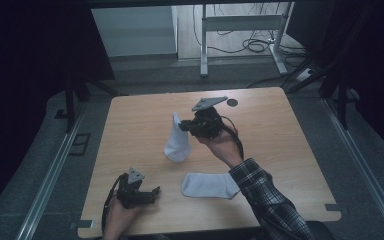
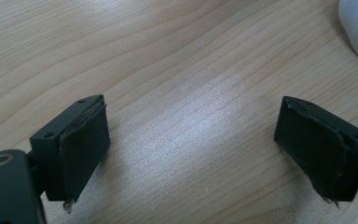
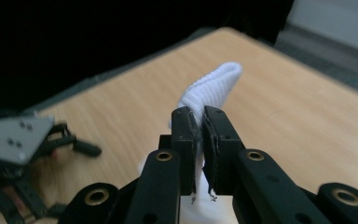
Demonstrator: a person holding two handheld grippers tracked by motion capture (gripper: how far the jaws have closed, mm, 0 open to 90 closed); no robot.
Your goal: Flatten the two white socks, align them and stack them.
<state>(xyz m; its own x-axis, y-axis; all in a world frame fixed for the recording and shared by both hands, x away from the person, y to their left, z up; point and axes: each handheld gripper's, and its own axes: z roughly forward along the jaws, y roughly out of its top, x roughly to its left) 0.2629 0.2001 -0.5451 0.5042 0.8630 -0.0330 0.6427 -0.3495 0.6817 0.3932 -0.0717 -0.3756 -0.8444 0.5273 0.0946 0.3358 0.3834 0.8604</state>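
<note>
High view first, going left to right across the wooden table (image 1: 140, 120). Near its front edge, on the left, we see the left gripper (image 1: 152, 192) held low in a hand (image 1: 122, 217). Its jaws stand wide apart with nothing between them, and in the left gripper view only bare wood lies under them.

Next comes a white sock (image 1: 211, 185) lying flat near the front of the table, just right of that gripper.

Farther back, near the middle of the table, the right gripper (image 1: 184, 127) has its jaws squeezed tight on the top of a second sock (image 1: 176, 141). That sock hangs down, and its toe end touches the wood.

We think the step now is lifting this sock, maybe to pair it with the flat one. Next, we would carry it over and lay it on the flat sock, holding tight so it does not slip.
</note>
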